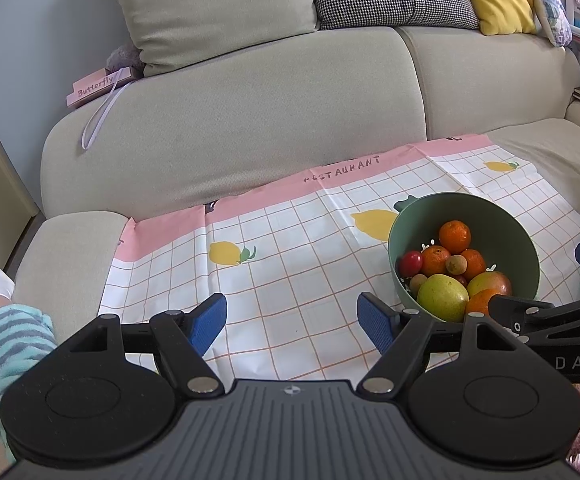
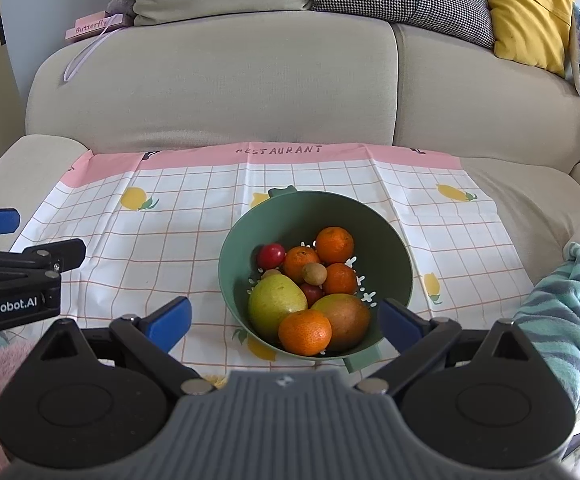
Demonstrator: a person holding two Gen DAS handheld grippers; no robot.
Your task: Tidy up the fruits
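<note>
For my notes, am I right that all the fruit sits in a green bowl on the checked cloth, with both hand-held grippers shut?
Not quite: both the left hand-held gripper and the right hand-held gripper are open, as each wrist view shows. The fruit does sit in the green bowl on the checked cloth.

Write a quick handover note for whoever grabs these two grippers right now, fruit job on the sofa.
Left gripper: open, empty, over the checked cloth.
Right gripper: open, empty, just short of the green bowl.
All fruit sits in the bowl: four oranges, a green pear, a mango, small red and brown fruits.
Done: nothing taken out.
Left: everything.
</note>
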